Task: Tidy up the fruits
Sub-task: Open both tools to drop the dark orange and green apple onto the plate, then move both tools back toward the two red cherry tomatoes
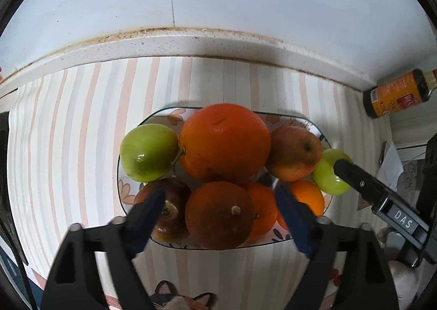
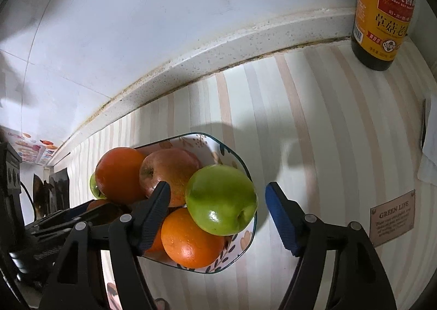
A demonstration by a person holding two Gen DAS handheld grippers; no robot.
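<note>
A: Fruit's all heaped on the plate (image 1: pixel 124 195), which sits on the striped mat (image 1: pixel 68 132) near the counter's back edge. Big orange (image 1: pixel 225 143) on top in the middle, green apple (image 1: pixel 148 152) at the plate's left edge, red apple (image 1: pixel 295 152) to the right.

B: Front row?

A: Dark apple (image 1: pixel 174 217), brownish orange (image 1: pixel 218 214), two more oranges beside it, partly hidden.

B: Left gripper (image 1: pixel 220 210)?

A: Over the front of the pile, pointing steeply down. Fingers spread, one over the dark apple, the other past the brownish orange. Pads aren't pressing on either. Released.

B: Right gripper (image 2: pixel 217 198)?

A: At the plate's right end. A second green apple (image 2: pixel 221 200) lies between the fingers, perched on the rim over an orange (image 2: pixel 191 239). Clear gap on the blue-pad side; the other finger sits close to the apple, contact there I can't tell. Reads as let go, not gripping.

B: Anything else?

A: Sauce bottle (image 2: pixel 382 9) standing at the back right, well apart from the plate.
</note>
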